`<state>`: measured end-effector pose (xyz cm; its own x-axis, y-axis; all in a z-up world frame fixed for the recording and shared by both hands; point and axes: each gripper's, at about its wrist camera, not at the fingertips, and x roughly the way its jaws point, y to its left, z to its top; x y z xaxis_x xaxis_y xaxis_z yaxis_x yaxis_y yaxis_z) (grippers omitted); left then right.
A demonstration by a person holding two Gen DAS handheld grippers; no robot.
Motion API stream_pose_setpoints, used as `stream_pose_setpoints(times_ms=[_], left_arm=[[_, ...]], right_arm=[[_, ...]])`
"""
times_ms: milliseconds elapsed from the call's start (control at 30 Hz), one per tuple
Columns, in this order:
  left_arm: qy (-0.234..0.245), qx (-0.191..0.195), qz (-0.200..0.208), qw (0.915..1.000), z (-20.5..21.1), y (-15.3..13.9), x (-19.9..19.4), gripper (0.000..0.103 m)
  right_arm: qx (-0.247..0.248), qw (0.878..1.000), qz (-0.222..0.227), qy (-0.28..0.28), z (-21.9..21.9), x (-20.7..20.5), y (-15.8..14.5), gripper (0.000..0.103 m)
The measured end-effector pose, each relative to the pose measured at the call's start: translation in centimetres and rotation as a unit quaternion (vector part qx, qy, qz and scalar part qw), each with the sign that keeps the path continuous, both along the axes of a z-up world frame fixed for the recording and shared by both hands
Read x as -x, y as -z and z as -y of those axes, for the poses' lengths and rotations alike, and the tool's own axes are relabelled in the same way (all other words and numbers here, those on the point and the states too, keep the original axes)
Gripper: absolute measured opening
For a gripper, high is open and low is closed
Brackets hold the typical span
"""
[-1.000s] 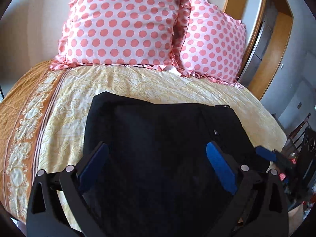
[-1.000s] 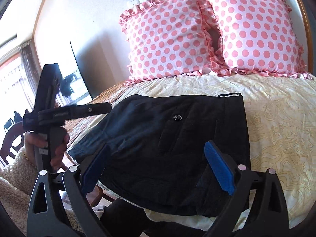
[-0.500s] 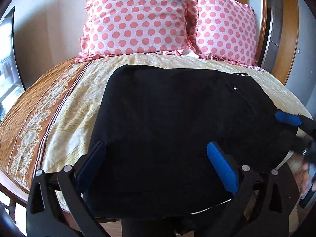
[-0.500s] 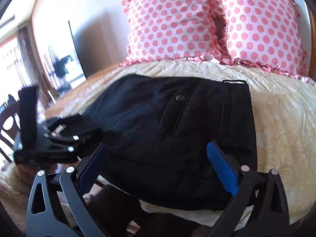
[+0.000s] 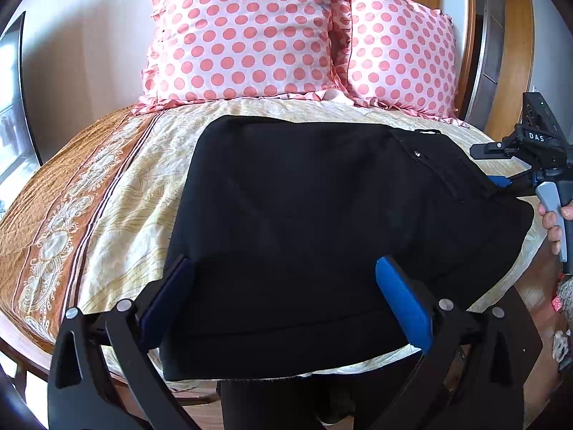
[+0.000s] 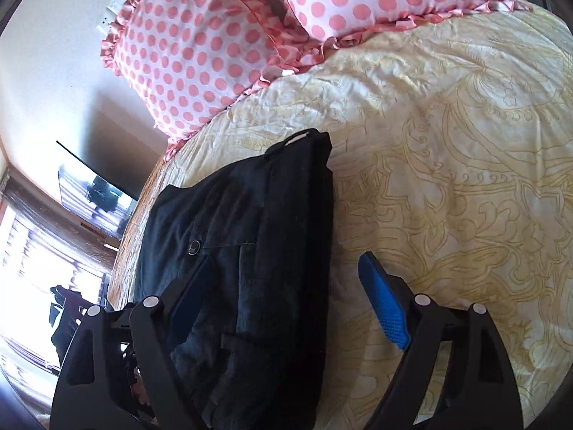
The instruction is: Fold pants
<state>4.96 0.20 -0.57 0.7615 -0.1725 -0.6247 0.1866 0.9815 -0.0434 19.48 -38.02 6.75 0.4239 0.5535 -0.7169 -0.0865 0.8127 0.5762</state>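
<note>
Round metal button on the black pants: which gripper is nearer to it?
Right. Right gripper, closing astride the pants' edge, is beside the button; left gripper hangs over the opposite edge.

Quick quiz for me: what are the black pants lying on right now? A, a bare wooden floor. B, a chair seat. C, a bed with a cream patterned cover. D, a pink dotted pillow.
C: the black pants lie flat on the cream patterned bed cover, with the pink dotted pillows propped farther back at the head of the bed, apart from the pants.
</note>
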Motion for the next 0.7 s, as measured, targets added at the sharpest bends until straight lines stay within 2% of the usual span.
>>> stream_pose_setpoints(times_ms=[100, 167, 233, 400, 500, 567, 700], left_arm=[[0.000, 0.000, 0.000, 1.0000, 0.0, 0.0, 0.0, 0.101], [0.000, -0.001, 0.000, 1.0000, 0.0, 0.0, 0.1, 0.101], [0.001, 0.000, 0.000, 1.0000, -0.1, 0.0, 0.0, 0.101], [0.001, 0.000, 0.000, 1.0000, -0.1, 0.0, 0.0, 0.101], [0.001, 0.000, 0.000, 1.0000, -0.1, 0.1, 0.0, 0.101], [0.001, 0.000, 0.000, 1.0000, -0.1, 0.1, 0.0, 0.101], [0.001, -0.001, 0.000, 1.0000, 0.0, 0.1, 0.0, 0.101]], right_arm=[[-0.003, 1.000, 0.000, -0.014, -0.4, 0.1, 0.1, 0.085], [-0.017, 0.999, 0.004, -0.033, -0.9, 0.4, 0.0, 0.079], [-0.003, 0.999, 0.008, -0.048, -1.7, 0.6, 0.0, 0.079], [-0.002, 0.999, 0.006, -0.043, -1.9, 0.4, 0.1, 0.077], [-0.013, 0.998, 0.008, -0.055, -2.6, 0.4, -0.1, 0.060], [-0.014, 0.998, 0.016, -0.057, -2.8, 0.4, -0.5, 0.053], [-0.009, 0.995, 0.053, -0.081, -3.9, 1.1, -2.0, 0.050]])
